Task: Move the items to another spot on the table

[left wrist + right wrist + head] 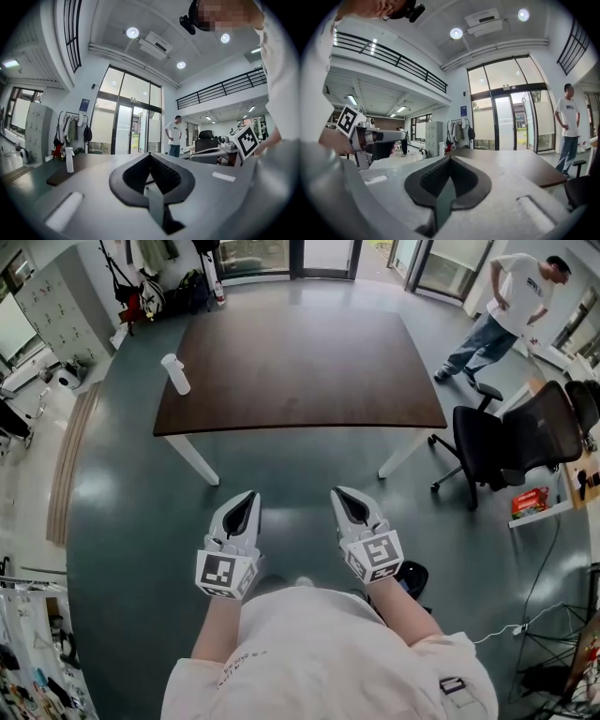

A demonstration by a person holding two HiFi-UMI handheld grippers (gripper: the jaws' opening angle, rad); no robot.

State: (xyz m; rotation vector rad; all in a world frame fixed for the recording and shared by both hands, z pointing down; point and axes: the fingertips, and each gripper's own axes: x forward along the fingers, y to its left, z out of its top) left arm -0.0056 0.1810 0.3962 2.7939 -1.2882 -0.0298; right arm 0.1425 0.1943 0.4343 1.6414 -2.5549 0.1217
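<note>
Plainly nothing is in hand yet: the only item I can see, a white bottle [175, 373], likely a sprayer though it is small from here, stands upright near the left edge of the table [309, 362], well apart from both claws. The left gripper [246, 498] and the right gripper [342, 495] hang side by side short of the near edge, each pinched shut on nothing. I'd reckon the left one, being nearer, should spread its jaws before arriving and come in level at the bottle's body, not its thin top.
</note>
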